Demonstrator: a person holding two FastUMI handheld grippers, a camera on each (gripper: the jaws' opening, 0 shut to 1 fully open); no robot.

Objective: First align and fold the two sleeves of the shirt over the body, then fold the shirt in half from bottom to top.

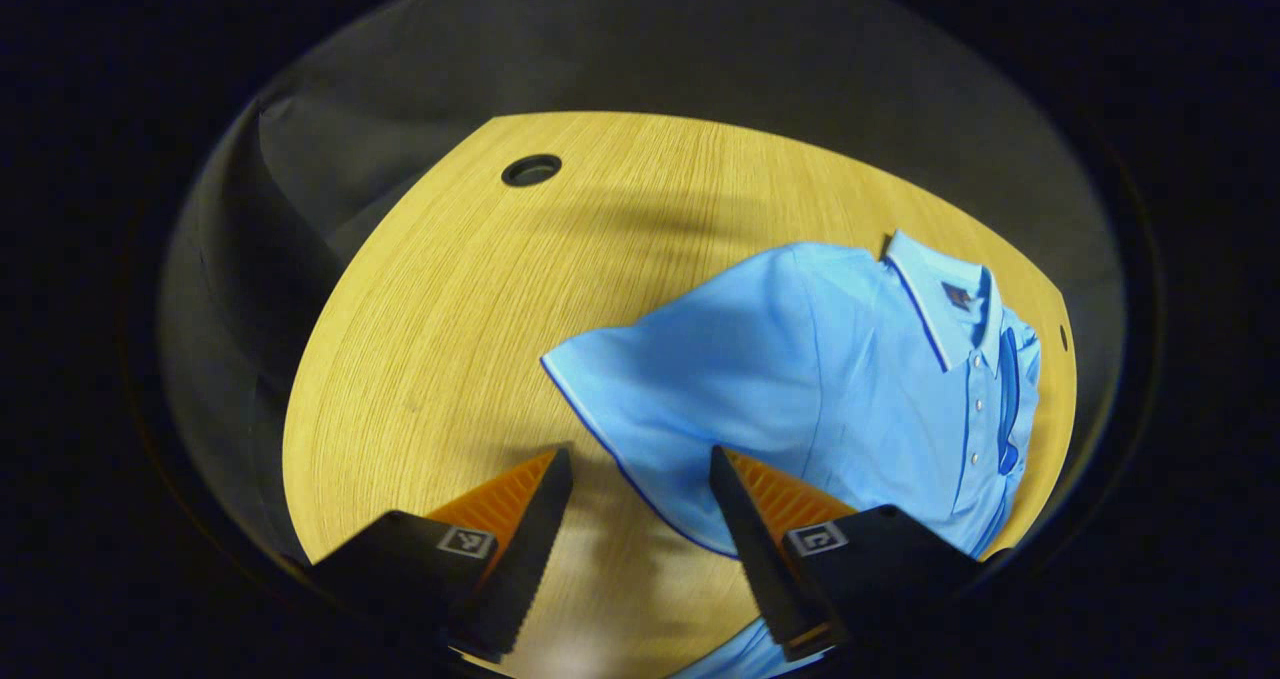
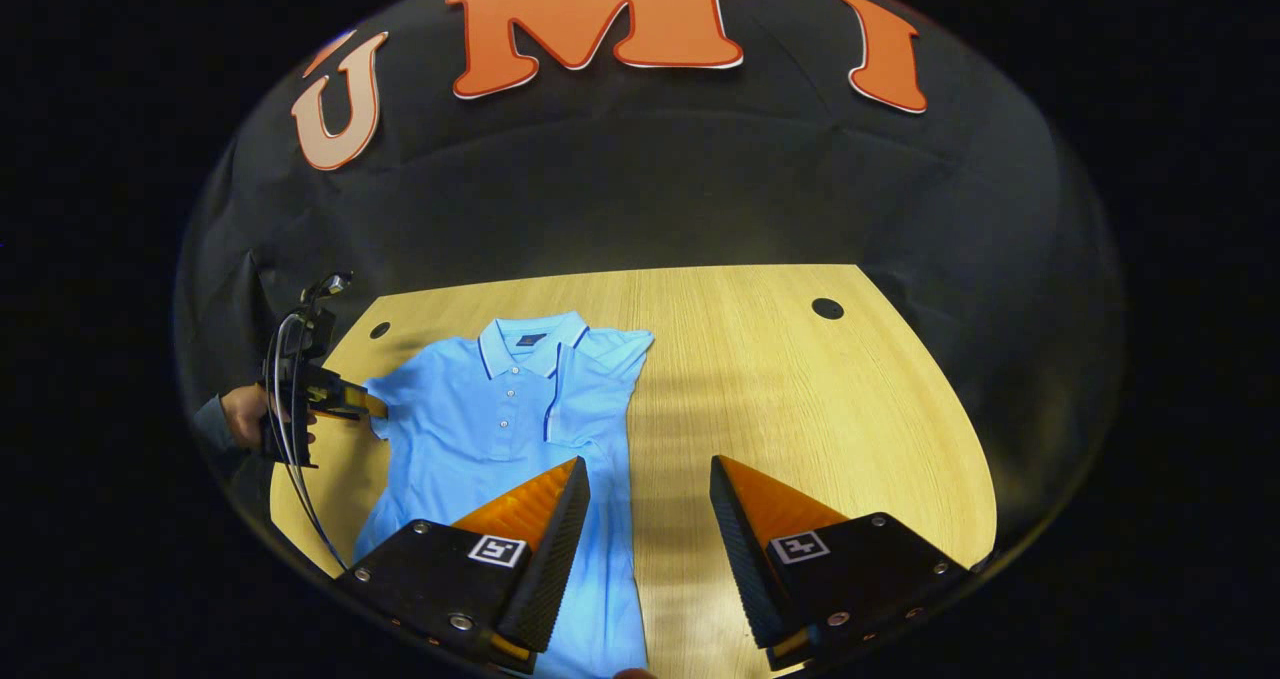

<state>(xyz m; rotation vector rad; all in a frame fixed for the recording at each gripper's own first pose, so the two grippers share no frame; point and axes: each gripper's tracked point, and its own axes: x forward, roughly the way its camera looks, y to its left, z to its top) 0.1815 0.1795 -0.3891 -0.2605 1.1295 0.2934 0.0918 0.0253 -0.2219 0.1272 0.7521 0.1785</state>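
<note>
A light wooden table (image 2: 800,399) (round holes near its corners) carries a seemingly flat blue polo shirt (image 2: 500,419).

Left gripper view: shirt (image 1: 800,379) hem cut off at 6 o'clock, behind the left gripper (image 1: 640,469) fingers.

Right gripper view: shirt bottom hidden behind the right gripper (image 2: 648,479) finger at 7 o'clock. Chest label too small to read. Person's hand (image 2: 245,414) at 9 o'clock partly behind the far gripper.
</note>
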